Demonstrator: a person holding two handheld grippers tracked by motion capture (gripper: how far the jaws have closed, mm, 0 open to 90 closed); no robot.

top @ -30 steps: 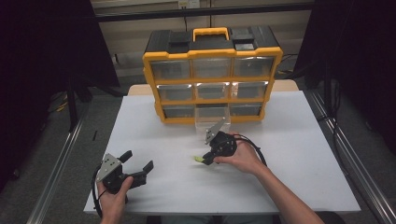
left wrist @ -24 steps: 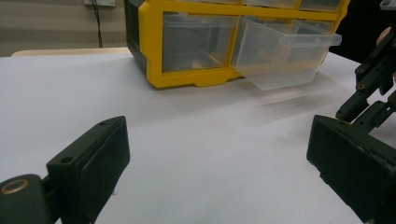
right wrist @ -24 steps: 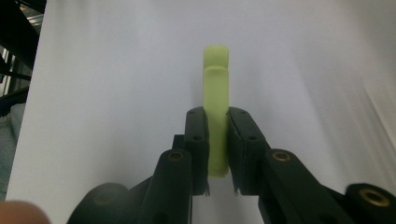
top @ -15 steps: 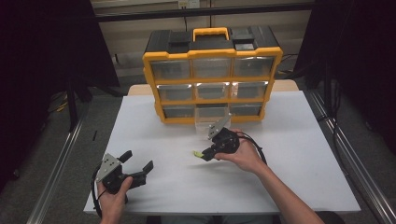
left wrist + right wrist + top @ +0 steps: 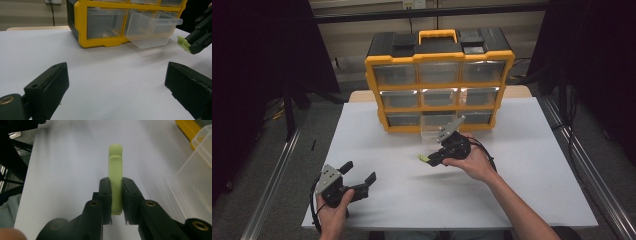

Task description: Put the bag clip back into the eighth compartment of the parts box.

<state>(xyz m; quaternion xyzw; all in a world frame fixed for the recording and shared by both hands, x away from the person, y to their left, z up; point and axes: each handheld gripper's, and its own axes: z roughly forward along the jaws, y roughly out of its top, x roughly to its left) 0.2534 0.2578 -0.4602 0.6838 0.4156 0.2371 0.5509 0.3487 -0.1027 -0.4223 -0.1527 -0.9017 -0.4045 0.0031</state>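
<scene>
A pale green plastic piece (image 5: 115, 170) sticks out from between the jaws of my right gripper (image 5: 116, 185), which is shut on it. In the high view that gripper (image 5: 430, 160) hovers over the white table just in front of a yellow and black drawer cabinet (image 5: 439, 80), with the green piece (image 5: 424, 158) pointing left. A clear drawer (image 5: 435, 129) stands pulled out of the cabinet's bottom row, close behind the gripper. My left gripper (image 5: 358, 171) rests near the table's front left, jaws wide open and empty. The left gripper view looks past its own gripper (image 5: 117, 82) at the drawer (image 5: 152, 30) and the green piece (image 5: 183, 43).
The white table (image 5: 537, 165) has bare room in its middle and on its right. Dark curtains and metal floor rails flank both sides. The cabinet's other clear drawers are pushed in.
My right gripper has edged away from me toward the cabinet, carrying the green piece. The left gripper has stayed put.
</scene>
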